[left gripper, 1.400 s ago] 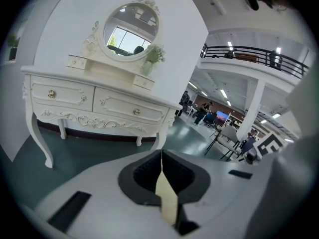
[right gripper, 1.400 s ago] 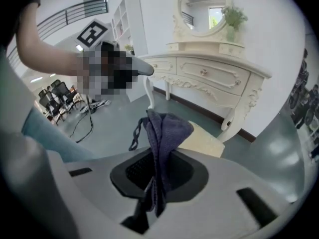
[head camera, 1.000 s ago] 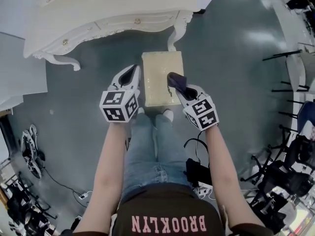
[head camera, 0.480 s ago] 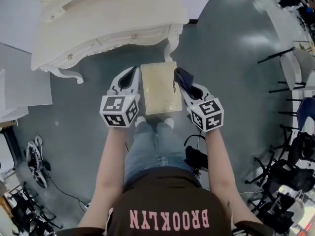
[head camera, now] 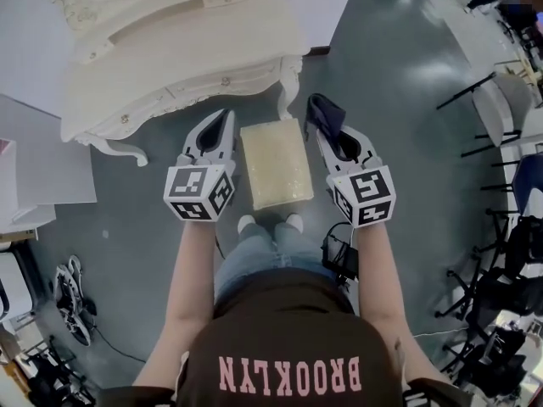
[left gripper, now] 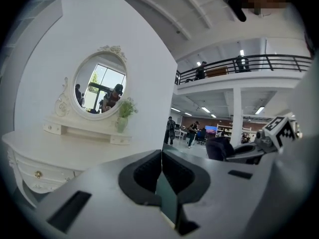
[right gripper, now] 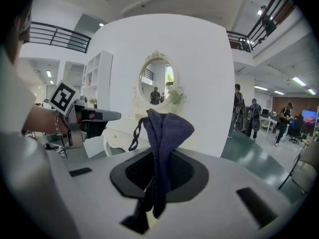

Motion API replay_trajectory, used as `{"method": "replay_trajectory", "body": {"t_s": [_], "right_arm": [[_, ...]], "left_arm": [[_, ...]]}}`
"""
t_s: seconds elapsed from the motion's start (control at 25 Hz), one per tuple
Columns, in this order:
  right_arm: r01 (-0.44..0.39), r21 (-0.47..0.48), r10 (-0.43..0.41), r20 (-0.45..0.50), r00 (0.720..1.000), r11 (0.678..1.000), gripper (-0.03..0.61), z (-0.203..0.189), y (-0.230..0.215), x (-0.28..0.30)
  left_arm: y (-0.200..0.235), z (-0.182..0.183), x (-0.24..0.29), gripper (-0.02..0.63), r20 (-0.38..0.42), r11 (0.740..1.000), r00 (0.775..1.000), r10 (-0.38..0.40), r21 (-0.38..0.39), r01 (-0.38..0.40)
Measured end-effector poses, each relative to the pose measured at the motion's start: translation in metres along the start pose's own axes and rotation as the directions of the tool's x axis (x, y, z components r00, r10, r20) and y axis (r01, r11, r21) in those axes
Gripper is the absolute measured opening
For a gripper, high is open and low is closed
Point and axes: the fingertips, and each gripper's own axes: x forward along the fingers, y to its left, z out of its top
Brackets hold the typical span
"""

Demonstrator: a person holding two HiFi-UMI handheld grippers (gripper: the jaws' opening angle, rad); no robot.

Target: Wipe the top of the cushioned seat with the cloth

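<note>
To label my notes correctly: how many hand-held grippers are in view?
2. The left hand-held gripper is left of the seat, shut and empty; the right hand-held gripper is right of it, holding the cloth. None seems hidden.

Cloth (right gripper: 167,128): lower end hidden between jaws of right hand-held gripper (right gripper: 160,156). Dressing table (head camera: 170,58): cut off at head view's top edge.

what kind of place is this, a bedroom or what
Likely a big open studio or office hall, not a home: black-railed upper balcony, white carved dressing table staged on bare grey floor.
</note>
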Motion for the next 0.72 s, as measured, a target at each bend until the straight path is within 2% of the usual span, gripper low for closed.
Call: {"method": "replay_trajectory", "body": {"t_s": [0.16,0.28,0.48,0.72], "right_arm": [[0.094,0.004,-0.095,0.068,0.993,0.996,0.035,0.025,-0.016,-0.015],[0.133,0.013,-0.134,0.129,0.983,0.991,0.035,0.041,-0.018,-0.028],[0.224,-0.014,-0.214,0.245,0.946,0.974,0.035,0.056,-0.02,-0.051],[0.226,0.021,-0.221,0.31,0.925,0.974,0.035,0.065,-0.015,-0.065]], "left_arm": [[-0.007,0.037,-0.009,0.005,0.105,0.998,0.994,-0.012,0.066,0.005],[-0.014,0.054,-0.015,0.005,0.147,0.993,0.989,-0.027,0.117,0.009],[-0.026,0.074,-0.024,0.005,0.196,0.982,0.98,-0.039,0.19,0.001],[-0.031,0.076,-0.036,0.005,0.207,0.98,0.977,-0.046,0.197,0.004]]}}
